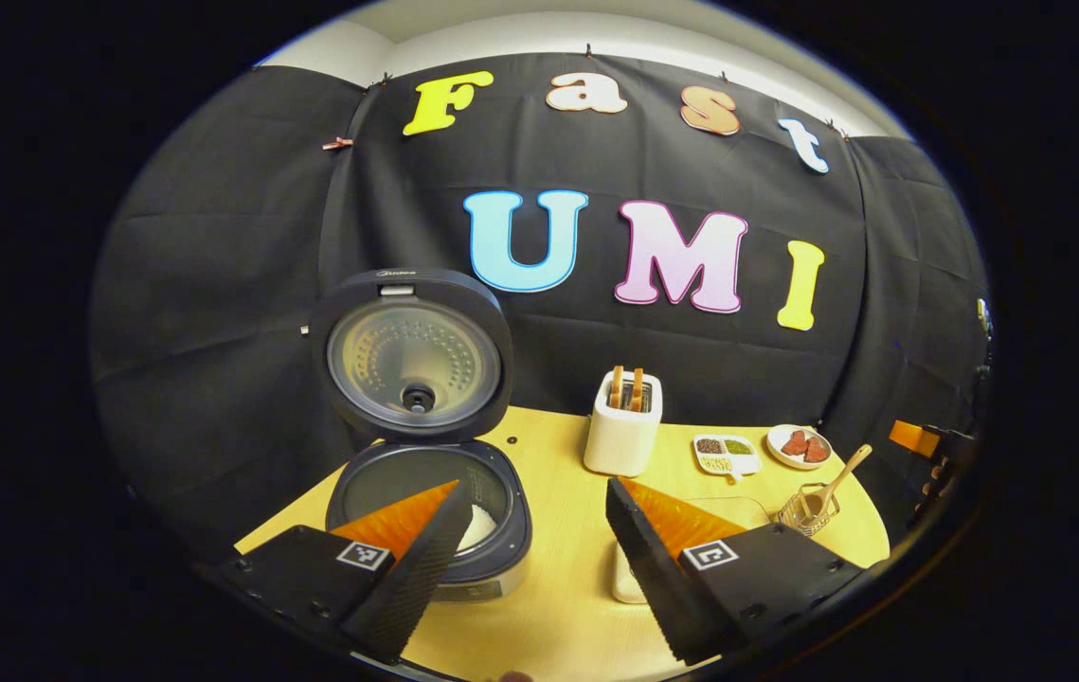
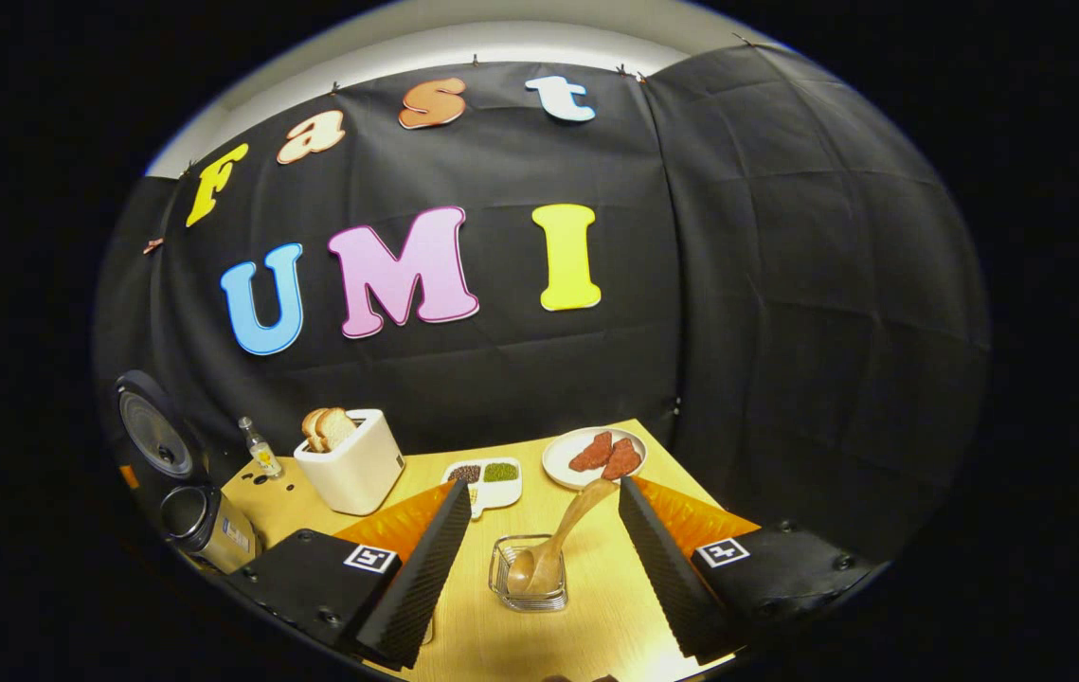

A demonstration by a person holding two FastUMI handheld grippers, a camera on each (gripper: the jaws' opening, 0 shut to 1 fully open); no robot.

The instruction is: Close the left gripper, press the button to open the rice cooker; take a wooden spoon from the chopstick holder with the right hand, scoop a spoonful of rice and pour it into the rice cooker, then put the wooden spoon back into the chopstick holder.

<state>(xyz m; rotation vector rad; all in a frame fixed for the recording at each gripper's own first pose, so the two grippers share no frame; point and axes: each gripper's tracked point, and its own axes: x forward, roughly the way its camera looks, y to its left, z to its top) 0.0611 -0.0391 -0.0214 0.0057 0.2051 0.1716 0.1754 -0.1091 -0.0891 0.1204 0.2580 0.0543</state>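
Note:
In the left gripper view the dark rice cooker (image 1: 501, 554) stands open, its round lid (image 1: 411, 355) upright, and white rice (image 1: 482, 526) shows in the pot. My left gripper (image 1: 531, 488) is open just in front of it, its left finger over the pot's rim. The wooden spoon (image 1: 837, 478) leans in the wire chopstick holder (image 1: 809, 511) at the right. In the right gripper view my right gripper (image 2: 544, 485) is open, with the spoon (image 2: 563, 535) standing bowl-down in the holder (image 2: 528, 573) between its fingers, untouched. The cooker (image 2: 207, 526) is far left.
A white toaster (image 1: 624, 426) (image 2: 350, 464) with bread stands at the back of the yellow table (image 1: 558, 587). Beside it are a divided dish of grains (image 1: 727, 455) (image 2: 487, 478), a plate of red slices (image 1: 800, 445) (image 2: 594, 455) and a small bottle (image 2: 261, 450). A white container (image 1: 626, 583) lies under my left gripper's right finger.

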